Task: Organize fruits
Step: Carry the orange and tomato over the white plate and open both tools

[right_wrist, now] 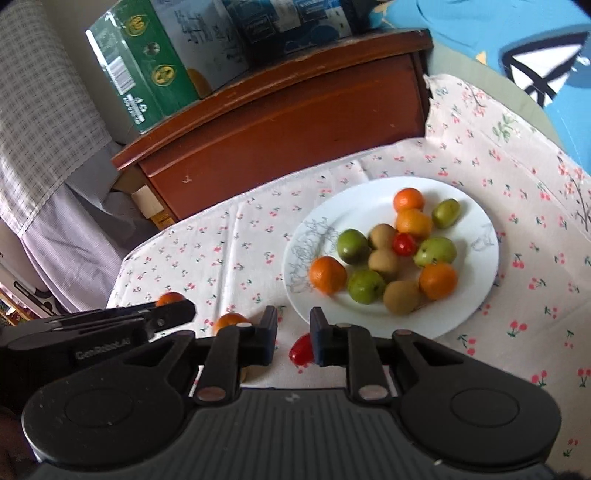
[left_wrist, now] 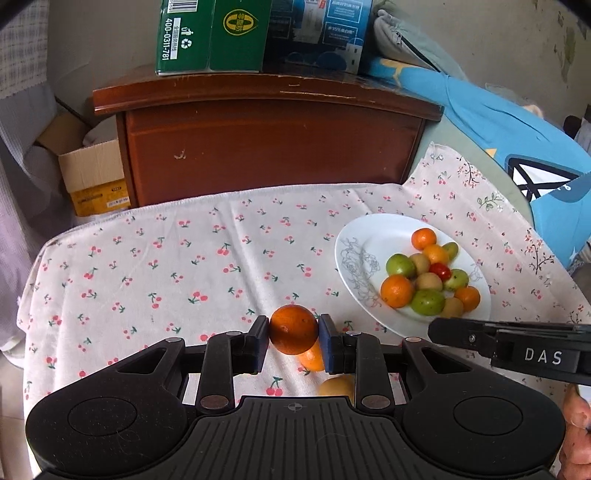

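My left gripper point(left_wrist: 293, 332) is shut on a small orange point(left_wrist: 293, 328) and holds it above the cherry-print cloth. Under it lie another orange point(left_wrist: 312, 358) and a yellowish fruit point(left_wrist: 336, 386). A white plate point(left_wrist: 354, 254) at the right holds several oranges, green fruits, brown fruits and a red tomato; it also shows in the right wrist view point(right_wrist: 476, 266). My right gripper point(right_wrist: 293, 328) is open and empty, just before the plate's near rim. A red tomato point(right_wrist: 301, 349) lies on the cloth under it. An orange point(right_wrist: 229, 321) lies left of it, and the held orange point(right_wrist: 170, 297) shows behind the left gripper.
A brown wooden cabinet point(left_wrist: 273, 147) stands behind the table with a green carton point(left_wrist: 210, 37) and a blue box point(left_wrist: 321, 33) on top. A cardboard box point(left_wrist: 96, 173) sits at the left. A blue bag point(left_wrist: 517, 147) lies at the right.
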